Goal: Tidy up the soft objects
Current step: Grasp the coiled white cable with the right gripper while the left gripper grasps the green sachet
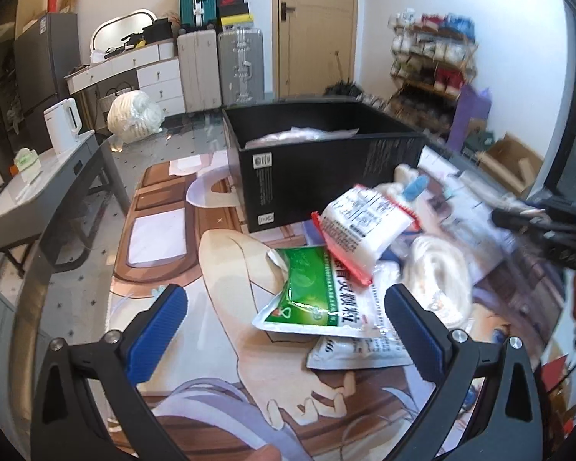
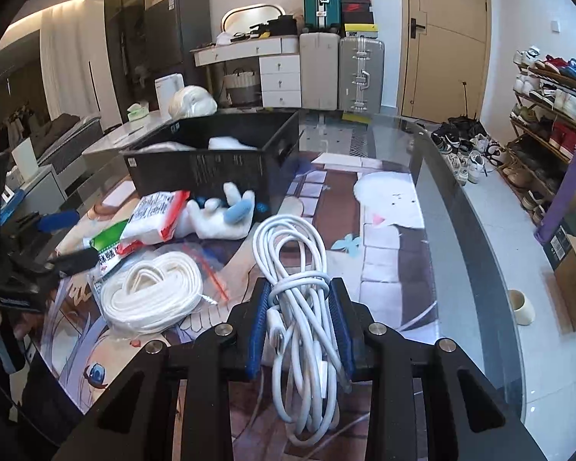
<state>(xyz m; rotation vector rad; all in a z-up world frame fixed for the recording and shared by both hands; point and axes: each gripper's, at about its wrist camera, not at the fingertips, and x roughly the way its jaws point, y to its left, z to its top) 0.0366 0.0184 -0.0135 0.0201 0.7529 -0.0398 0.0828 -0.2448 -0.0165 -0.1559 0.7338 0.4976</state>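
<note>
Your right tongs pinch a bundle of white cable; both blue pads press against its sides. The cable's looped end extends forward past the fingertips, over the printed mat covering the surface. Whether the loop touches the mat cannot be told.

Just left of the cable lies a bagged coil of white rope. Beyond it: a white plush toy with blue parts, resting against the front wall of the black box, which already contains white soft items.

Your left tongs are spread wide, holding nothing, poised over a green-and-white pouch. A red-edged white packet overlaps the pouch's far end. A second white pouch lies partly under the green one.

Beyond the surface: stacked suitcases, a shoe rack at right.
</note>
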